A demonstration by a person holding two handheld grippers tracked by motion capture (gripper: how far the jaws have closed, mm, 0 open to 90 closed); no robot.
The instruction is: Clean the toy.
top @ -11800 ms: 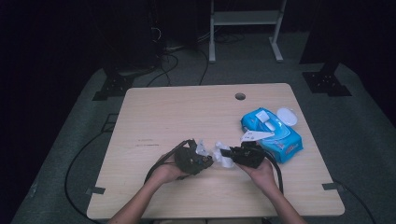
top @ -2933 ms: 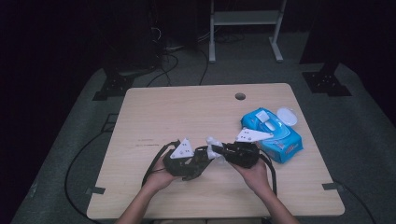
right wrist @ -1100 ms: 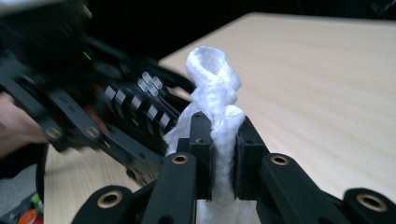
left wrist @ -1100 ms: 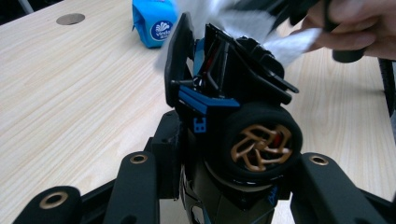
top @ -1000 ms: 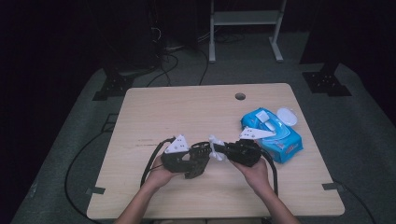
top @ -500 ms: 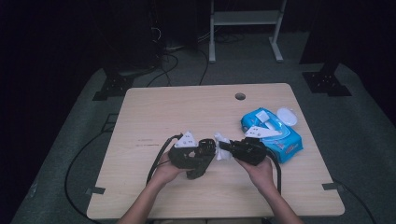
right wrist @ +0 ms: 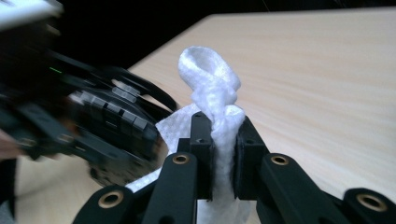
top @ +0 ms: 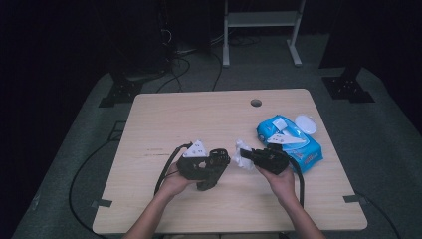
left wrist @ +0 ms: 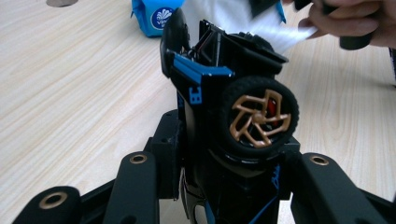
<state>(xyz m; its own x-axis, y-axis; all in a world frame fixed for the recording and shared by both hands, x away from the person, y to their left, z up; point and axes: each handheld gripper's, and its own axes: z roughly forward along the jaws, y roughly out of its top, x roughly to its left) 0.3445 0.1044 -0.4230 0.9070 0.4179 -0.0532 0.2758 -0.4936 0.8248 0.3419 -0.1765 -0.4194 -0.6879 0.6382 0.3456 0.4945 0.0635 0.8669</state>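
My left gripper is shut on a black and blue toy car with a bronze-spoked wheel, held nose up over the table. In the high view the left gripper sits at the front middle with the car between its jaws. My right gripper is shut on a crumpled white wipe, which sticks up between the pads. In the high view the right gripper points left, and its wipe is right beside the car.
A blue pack of wet wipes lies on the wooden table at the right, its white lid open and a wipe poking out. Cables trail from both grippers. A cable hole lies near the far edge.
The right gripper with the wipe has shifted slightly to the right beside the car. The left gripper and the car have hardly moved.
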